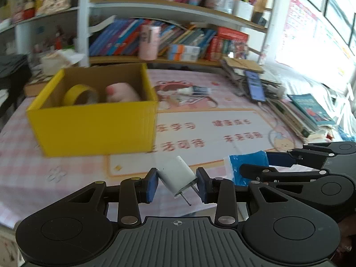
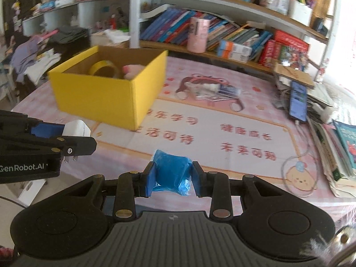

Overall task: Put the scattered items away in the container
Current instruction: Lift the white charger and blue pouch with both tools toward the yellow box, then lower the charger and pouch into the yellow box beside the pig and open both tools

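My left gripper is shut on a white plug adapter, held above the table in front of the yellow box. My right gripper is shut on a blue plastic packet, also held above the table. The yellow box holds a yellow tape roll and a pink soft item. In the right wrist view the left gripper shows at the left with the white adapter. In the left wrist view the right gripper shows at the right with the blue packet.
A small tube lies on the pink mat behind the box. A phone on a cable, books and papers pile along the right edge. Bookshelves with a pink cylinder stand behind the table.
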The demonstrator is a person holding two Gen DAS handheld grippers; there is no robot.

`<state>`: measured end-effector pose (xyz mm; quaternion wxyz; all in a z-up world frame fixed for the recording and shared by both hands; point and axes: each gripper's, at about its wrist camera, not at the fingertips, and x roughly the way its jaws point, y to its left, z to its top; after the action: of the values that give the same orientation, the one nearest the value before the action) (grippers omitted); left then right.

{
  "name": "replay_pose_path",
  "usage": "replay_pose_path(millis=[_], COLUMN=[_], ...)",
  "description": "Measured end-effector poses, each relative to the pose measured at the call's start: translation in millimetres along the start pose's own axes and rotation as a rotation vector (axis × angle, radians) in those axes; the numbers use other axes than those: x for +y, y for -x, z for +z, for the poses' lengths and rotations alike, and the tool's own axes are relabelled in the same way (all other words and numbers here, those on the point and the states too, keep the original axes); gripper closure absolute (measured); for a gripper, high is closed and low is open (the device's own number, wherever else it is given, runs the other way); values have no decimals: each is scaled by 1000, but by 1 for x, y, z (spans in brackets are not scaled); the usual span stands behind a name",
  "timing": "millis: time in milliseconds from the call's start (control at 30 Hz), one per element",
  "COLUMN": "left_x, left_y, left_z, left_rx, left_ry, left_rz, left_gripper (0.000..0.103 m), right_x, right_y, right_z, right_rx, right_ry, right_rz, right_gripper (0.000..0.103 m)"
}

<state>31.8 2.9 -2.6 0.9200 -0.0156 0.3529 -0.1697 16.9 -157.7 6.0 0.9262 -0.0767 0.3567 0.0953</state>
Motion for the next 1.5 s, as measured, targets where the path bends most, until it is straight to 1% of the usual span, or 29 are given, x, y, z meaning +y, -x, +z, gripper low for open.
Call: replay_pose_path(millis=[233, 367, 467, 800, 1033, 1167, 1267, 1367, 1500], left_x=[31, 47, 56, 77, 86, 89, 91, 92, 98], left_y=[18, 25, 29, 36, 34, 31, 30, 32, 33], left_z=[-19, -25, -26, -19, -8, 0, 12, 26, 53], left_rx=[27, 30, 26, -3, 3, -3, -23, -61, -116], left_ry=[62, 87, 104, 136, 129, 129, 116, 83, 44], left_rz=[83, 118, 139, 177, 159, 139, 130, 138, 144], left_gripper=[68, 68, 68, 68, 68, 68, 68, 68, 68], right_x=[38, 61, 74, 93, 92, 88, 87, 87, 83], right_y=[-5, -9, -12, -24, -30, -33, -35, -35, -37], right_z=[2, 5, 9, 28, 33, 40, 51, 66, 96], right_rx=[14, 15, 13, -14, -10, -26, -56, -98, -156], right_ry=[85, 152, 187, 232, 246, 241, 243, 245, 238], right_rz=[112, 178, 207, 242, 239, 225, 226, 229, 239], right_gripper=[72, 72, 72, 72, 73, 73, 73, 73, 73])
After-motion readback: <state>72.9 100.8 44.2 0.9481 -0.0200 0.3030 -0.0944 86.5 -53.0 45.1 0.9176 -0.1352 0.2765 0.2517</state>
